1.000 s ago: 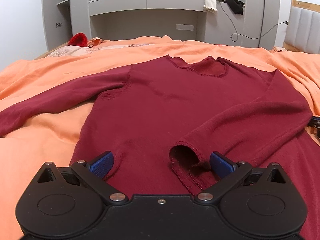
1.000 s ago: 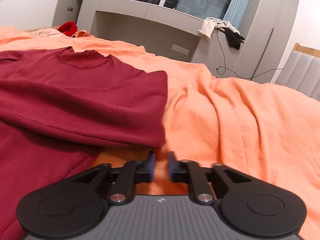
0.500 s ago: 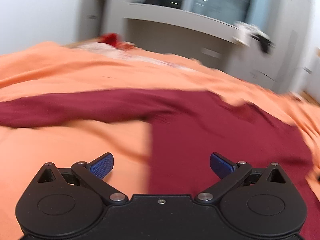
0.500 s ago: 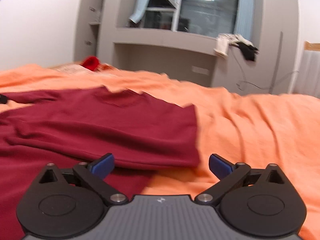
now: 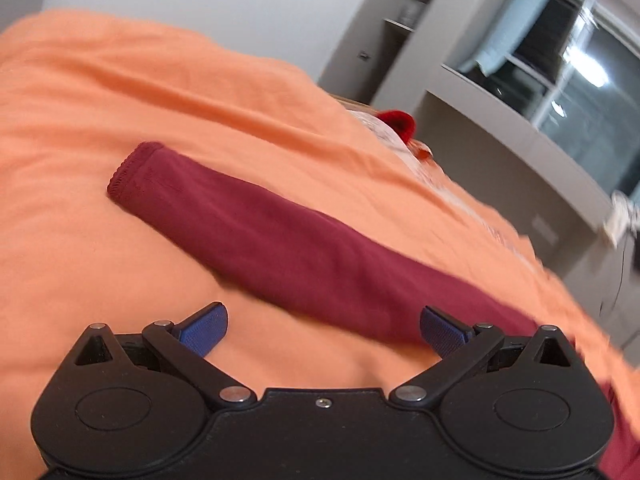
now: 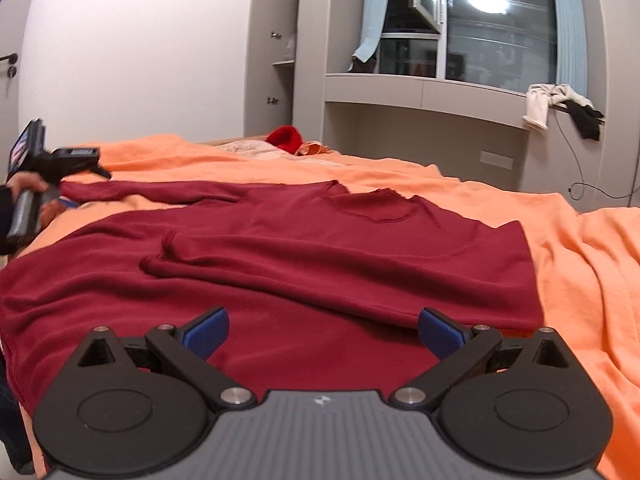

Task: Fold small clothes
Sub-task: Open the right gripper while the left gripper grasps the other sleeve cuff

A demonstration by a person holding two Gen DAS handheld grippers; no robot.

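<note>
One dark red sweater sleeve [image 5: 280, 240] crosses the left wrist view on the orange bedcover [image 5: 100, 100], and it serves as the landmark there. The view is tilted and a little blurred. The left gripper [image 5: 323, 330] has two blue pads [image 5: 204, 330] standing wide apart with nothing pressed between them. The sleeve runs slantwise just ahead of the pads, its hemmed cuff [image 5: 132, 168] at the far left end, well beyond the left pad; its near end passes just ahead of the right pad. Whether the right pad touches the cloth cannot be told. Beyond the sleeve lie one small bright red item [image 5: 398, 122] at the bed's far edge, a grey cabinet unit [image 5: 460, 92] and one window [image 5: 580, 72].

One dark red sweater [image 6: 320, 248] fills the middle of the right wrist view, lying flat on the bedcover with its neckline [image 6: 376, 204] on the far side. One sleeve is folded across the body, its cuff [image 6: 160, 256] toward the left; the other sleeve stretches away to the far left. The right gripper [image 6: 324, 330] has just been opening, and its two blue pads [image 6: 440, 330] stand wide with nothing between them, the sweater's lower part lying ahead of and below them. At the outstretched sleeve's end, far left of the sweater, a hand [image 6: 24, 184] holds the other gripper. Beyond the sweater sit the red item, the cabinet with two garments, one white [image 6: 538, 106] and one black [image 6: 586, 120], draped on its ledge, and the window with pale blue curtains [image 6: 372, 8].
</note>
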